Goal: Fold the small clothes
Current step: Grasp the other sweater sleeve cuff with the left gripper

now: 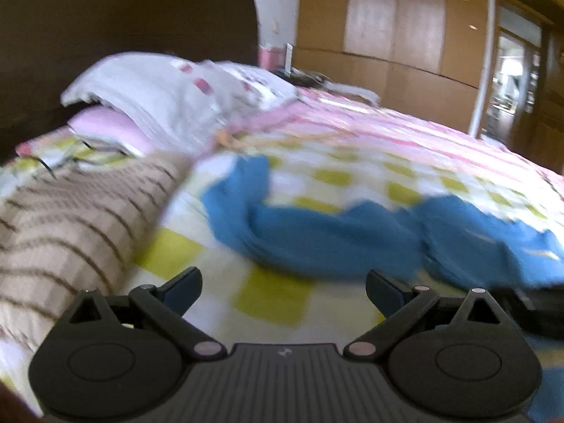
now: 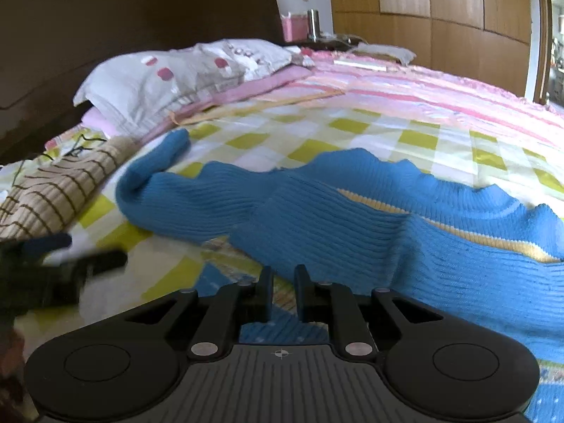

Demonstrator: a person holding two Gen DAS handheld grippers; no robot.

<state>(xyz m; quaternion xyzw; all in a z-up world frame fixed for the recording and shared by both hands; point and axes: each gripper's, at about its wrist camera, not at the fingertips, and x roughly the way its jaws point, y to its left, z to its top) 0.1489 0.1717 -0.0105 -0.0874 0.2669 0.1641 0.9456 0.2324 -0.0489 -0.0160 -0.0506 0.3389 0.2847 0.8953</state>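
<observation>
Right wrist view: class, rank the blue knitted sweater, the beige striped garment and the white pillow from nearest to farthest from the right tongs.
1. Blue knitted sweater: just ahead of the right tongs, spreading right.
2. Beige striped garment: left, farther back.
3. White pillow: farthest, at the dark headboard.

Home bedroom. Made-up bed with checked yellow-green and white sheet (image 2: 352,130) and pink striped cover (image 2: 440,84). Pillow (image 2: 169,74) with pink patches against dark wooden headboard (image 1: 123,17). Tall wooden wardrobe (image 1: 394,17) along far wall. Open doorway (image 1: 511,84) at right. Bedside clutter: pink box (image 2: 294,26), metal cup (image 2: 313,23). Knitted clothes lying on the bed: blue sweater (image 2: 317,211), beige striped one (image 1: 70,204).
</observation>
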